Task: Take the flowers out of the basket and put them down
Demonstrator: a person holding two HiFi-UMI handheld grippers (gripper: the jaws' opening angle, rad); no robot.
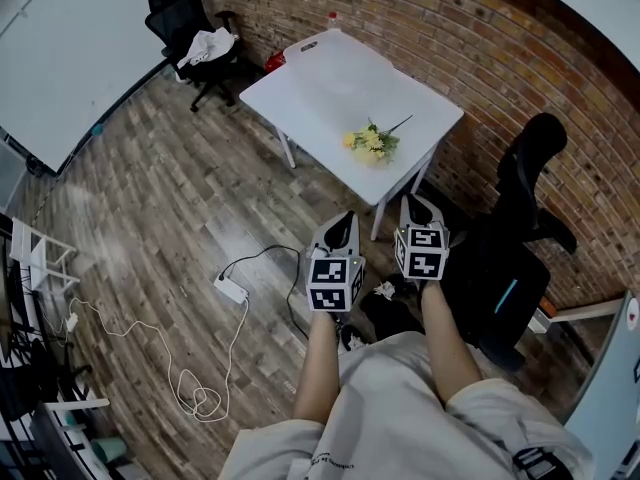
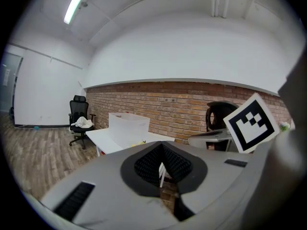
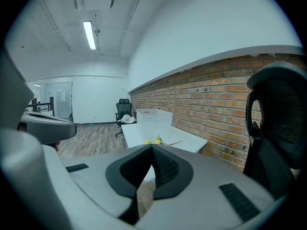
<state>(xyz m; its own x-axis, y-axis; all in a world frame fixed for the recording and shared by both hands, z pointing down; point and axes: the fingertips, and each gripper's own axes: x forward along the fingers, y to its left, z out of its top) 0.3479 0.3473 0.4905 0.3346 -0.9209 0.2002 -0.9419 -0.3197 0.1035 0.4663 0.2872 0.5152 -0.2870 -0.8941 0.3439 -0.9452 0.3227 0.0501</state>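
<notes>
Wood floor (image 1: 150, 188), a black chair (image 1: 190, 23) at left, a white counter (image 1: 320, 88) by the brick wall (image 1: 470, 48). Yellow flowers (image 1: 370, 144) with green stems lie on the counter's near end. Both arms reach forward, short of it: left claw (image 1: 343, 223) and right claw (image 1: 413, 206) are clenched and empty.

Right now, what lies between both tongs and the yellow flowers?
Head view: only wooden floor, a white table leg and bare white tabletop before the yellow flowers.

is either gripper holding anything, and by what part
Nothing is held. The left gripper and right gripper are both shut and empty; the flowers lie on the white table.
</notes>
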